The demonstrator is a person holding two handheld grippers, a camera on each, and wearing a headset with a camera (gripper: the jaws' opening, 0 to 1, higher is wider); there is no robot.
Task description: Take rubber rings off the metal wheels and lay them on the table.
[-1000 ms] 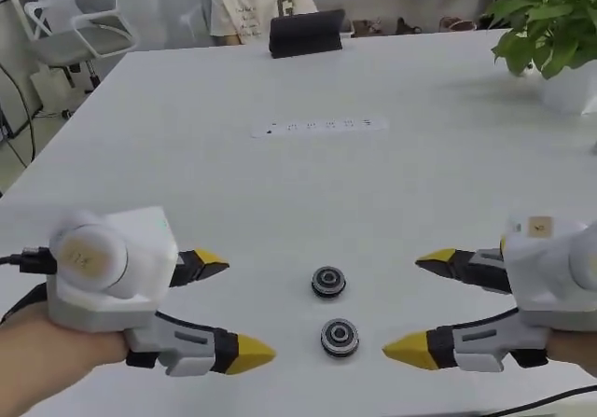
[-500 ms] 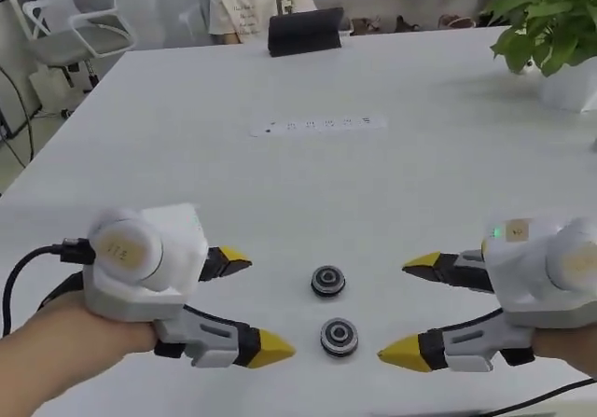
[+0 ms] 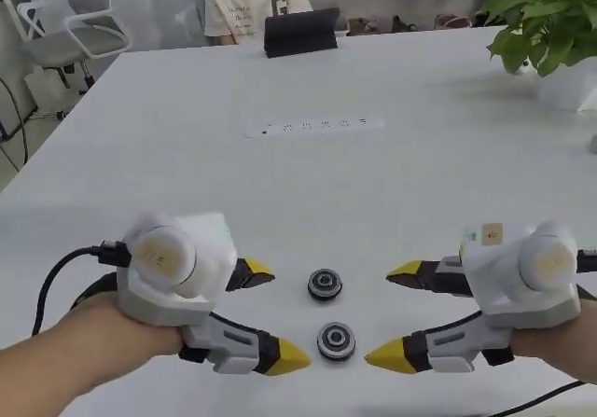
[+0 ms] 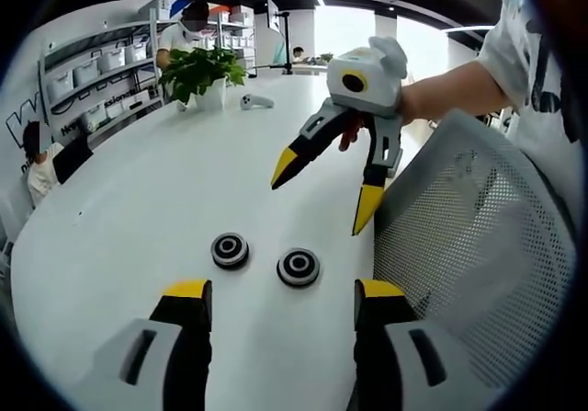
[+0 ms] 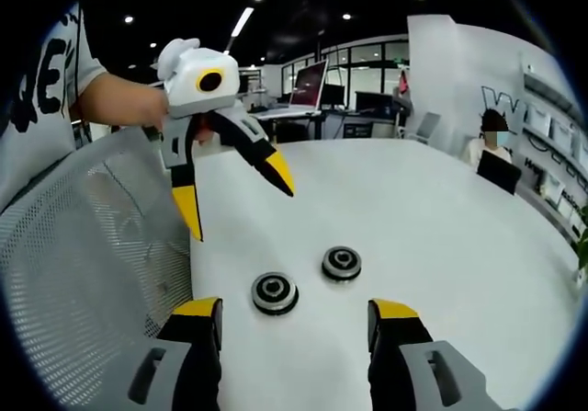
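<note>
Two small metal wheels with black rubber rings lie flat on the white table near its front edge: a far wheel [image 3: 325, 284] [image 4: 230, 250] [image 5: 342, 263] and a near wheel [image 3: 336, 340] [image 4: 299, 267] [image 5: 275, 292]. My left gripper [image 3: 278, 316] [image 4: 283, 291] [image 5: 240, 209] is open just left of them, its yellow tips pointing right. Facing it from the right, my right gripper [image 3: 390, 313] [image 5: 294, 310] [image 4: 322, 199] is also open. Neither gripper touches a wheel, and both wheels sit in the gap between them.
A white power strip [image 3: 315, 125] lies mid-table. At the far edge stands a dark tablet [image 3: 301, 33] with a person seated behind it. A potted plant [image 3: 546, 20] is far right. A mesh chair back [image 4: 478, 245] is close behind the front edge.
Both grippers have moved inward toward the two wheels, the left one more than the right. Both stay open, and the wheels have not moved.
</note>
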